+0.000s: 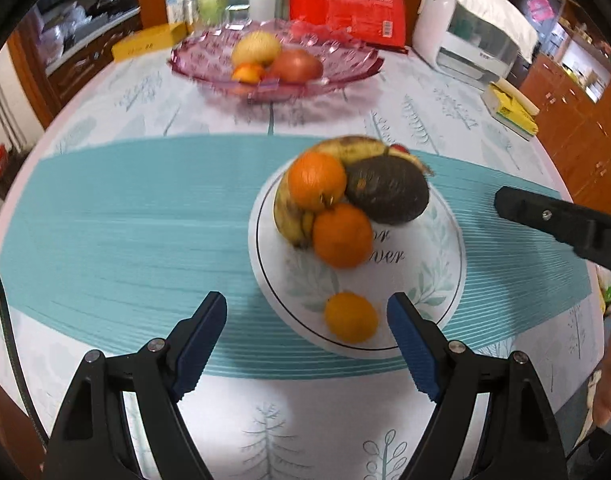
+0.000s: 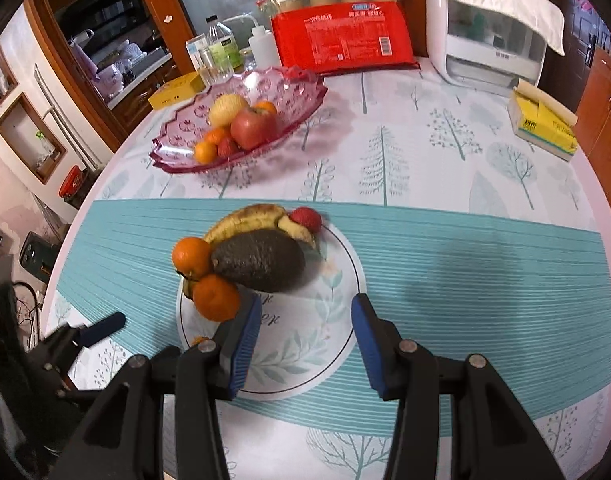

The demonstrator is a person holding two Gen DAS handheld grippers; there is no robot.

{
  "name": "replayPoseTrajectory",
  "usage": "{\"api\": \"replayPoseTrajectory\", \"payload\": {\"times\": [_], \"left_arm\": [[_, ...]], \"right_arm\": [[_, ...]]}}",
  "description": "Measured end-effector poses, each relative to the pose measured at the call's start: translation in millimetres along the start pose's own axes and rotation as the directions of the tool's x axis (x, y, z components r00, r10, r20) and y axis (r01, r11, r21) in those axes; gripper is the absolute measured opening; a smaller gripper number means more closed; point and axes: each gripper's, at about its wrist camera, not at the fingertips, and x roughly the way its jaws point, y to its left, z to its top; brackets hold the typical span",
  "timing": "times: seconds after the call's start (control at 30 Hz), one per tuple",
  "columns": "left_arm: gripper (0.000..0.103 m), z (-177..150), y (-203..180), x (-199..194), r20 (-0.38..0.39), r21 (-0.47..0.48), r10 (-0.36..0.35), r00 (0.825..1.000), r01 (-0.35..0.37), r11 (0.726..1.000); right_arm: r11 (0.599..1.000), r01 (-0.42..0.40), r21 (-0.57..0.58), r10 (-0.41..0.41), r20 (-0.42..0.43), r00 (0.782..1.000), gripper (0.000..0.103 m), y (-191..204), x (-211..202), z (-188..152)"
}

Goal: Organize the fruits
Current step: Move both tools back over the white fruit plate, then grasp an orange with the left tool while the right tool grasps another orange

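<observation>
A white plate [image 1: 433, 280] on the teal runner holds a banana [image 1: 353, 149], a dark avocado [image 1: 389, 192], two oranges [image 1: 317, 180], a small orange [image 1: 351, 317] at its near rim and a strawberry [image 2: 305, 218]. My left gripper [image 1: 307, 320] is open and empty, its fingers just short of the small orange. My right gripper [image 2: 305, 332] is open and empty over the plate's [image 2: 305, 344] near side, below the avocado [image 2: 259, 266]. A pink glass bowl [image 2: 289, 88] at the back holds an apple [image 2: 253, 126], a yellow fruit and small oranges.
A red package [image 2: 341, 40] with jars, bottles, a yellow box [image 2: 175, 90] and a white appliance [image 2: 489, 32] stand along the table's back. A tissue box [image 2: 541, 124] lies at the right. The right gripper's finger [image 1: 545, 216] shows at the left view's right edge.
</observation>
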Motion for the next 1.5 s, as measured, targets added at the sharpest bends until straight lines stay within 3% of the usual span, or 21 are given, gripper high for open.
{"api": "replayPoseTrajectory", "payload": {"times": [0.17,0.43,0.77,0.97,1.5], "left_arm": [[0.080,-8.7,0.3,15.7,0.003,-0.034,-0.015,1.000,0.015,0.999],[0.063,-12.8,-1.5,31.3,-0.009,-0.048,-0.076,0.997,0.075,0.996],[0.031,-15.4,-21.1,35.8,-0.031,0.016,-0.161,0.987,0.161,0.987],[0.030,-14.6,-9.8,33.9,-0.030,0.002,-0.156,0.987,0.156,0.988],[0.031,5.6,76.9,8.7,0.040,-0.161,-0.064,0.997,0.069,0.984]], "right_arm": [[1.000,-0.003,-0.001,0.003,-0.013,1.000,0.047,0.8,7.9,-2.1],[1.000,-0.023,-0.014,0.022,-0.028,0.999,0.047,3.7,13.7,-4.3],[0.998,-0.048,-0.040,0.047,-0.042,0.998,0.047,15.8,21.8,-3.5],[0.996,-0.067,-0.055,0.064,-0.051,0.997,0.047,25.0,27.1,-1.8],[0.972,-0.123,-0.202,0.119,-0.028,0.992,0.047,85.8,43.0,18.8]]}}
